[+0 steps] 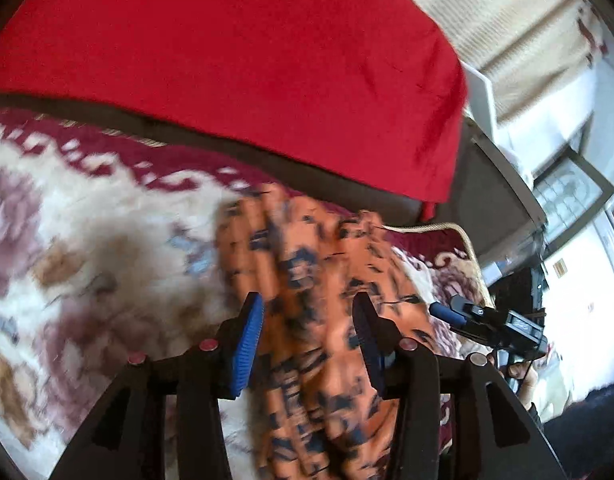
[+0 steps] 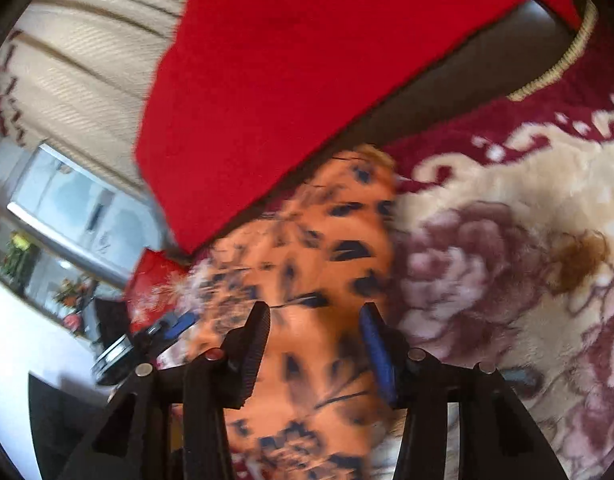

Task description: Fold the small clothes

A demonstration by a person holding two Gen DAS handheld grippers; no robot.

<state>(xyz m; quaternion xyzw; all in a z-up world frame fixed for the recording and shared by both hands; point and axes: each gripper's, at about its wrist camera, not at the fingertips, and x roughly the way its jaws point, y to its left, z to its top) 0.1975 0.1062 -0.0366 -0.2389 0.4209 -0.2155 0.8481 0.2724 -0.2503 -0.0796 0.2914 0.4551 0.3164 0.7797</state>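
Note:
An orange garment with a dark blue print (image 1: pixel 307 320) lies bunched on a floral carpet (image 1: pixel 87 260). My left gripper (image 1: pixel 307 320) is open, its jaws spread above the garment, which shows between them. My right gripper (image 2: pixel 317 330) is also open over the same orange garment (image 2: pixel 307 260). The right gripper also shows in the left wrist view (image 1: pixel 467 316) at the garment's right edge. The left gripper shows in the right wrist view (image 2: pixel 171 328) at the garment's left edge. Both views are motion-blurred.
A red cloth (image 1: pixel 247 60) covers a dark couch (image 1: pixel 347 188) just beyond the garment; it also shows in the right wrist view (image 2: pixel 307 60). Cream curtains (image 1: pixel 487 20) and a window (image 2: pixel 79 208) stand behind. The carpet's corded edge (image 2: pixel 559 64) runs by the couch.

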